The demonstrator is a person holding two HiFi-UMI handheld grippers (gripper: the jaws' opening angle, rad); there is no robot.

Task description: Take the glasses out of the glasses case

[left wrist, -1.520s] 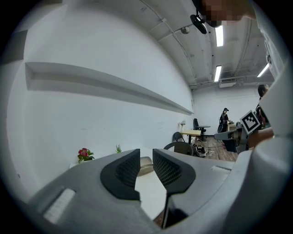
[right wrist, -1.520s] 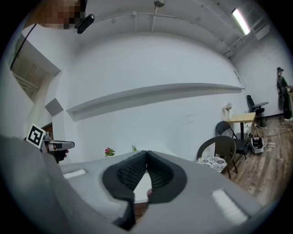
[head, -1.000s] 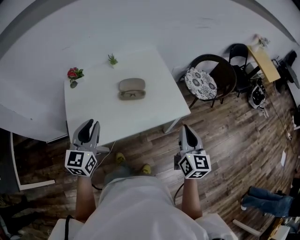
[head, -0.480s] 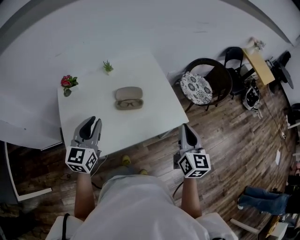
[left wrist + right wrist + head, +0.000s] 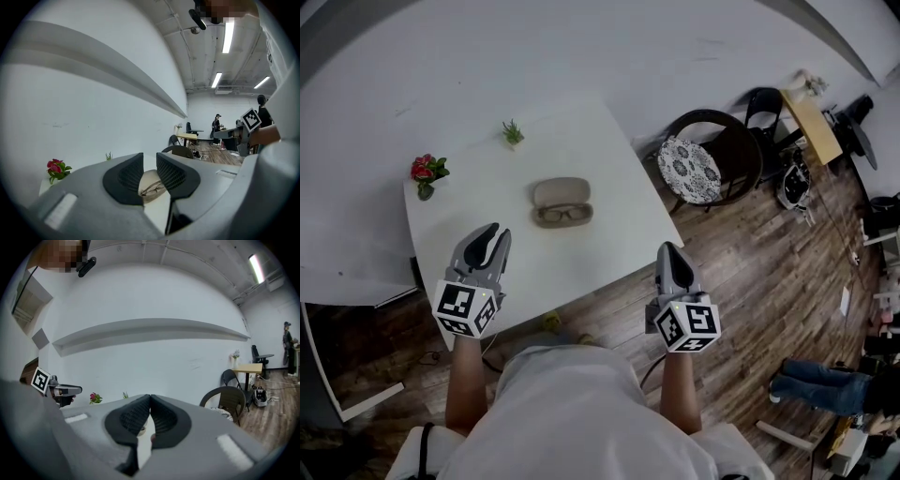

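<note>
Grey jaws on the left claw [image 5: 492, 232] stand a little apart with nothing between them. In the left gripper view [image 5: 150, 163] the gap frames the glasses [image 5: 152, 189] and the tan glasses case [image 5: 148, 178], ahead of the tips and well apart from them. The right claw [image 5: 668, 249] has its jaws pressed together at the tips and holds nothing, as the right gripper view [image 5: 150, 401] shows.

In the head view the glasses case [image 5: 562, 192] lies open near the middle of the white surface [image 5: 614, 183]. The glasses [image 5: 563, 214] rest along its near side, touching it; I cannot tell whether they sit in its lower half.

The left claw hangs over the near left corner of the surface, pointing toward the case. The right claw is held off the near right edge, above the wooden floor [image 5: 750, 281]. Both bare forearms reach forward from the body, marker cubes up.

A red flower [image 5: 423, 171] and a small green plant [image 5: 513, 134] stand at the far left side of the surface.
</note>
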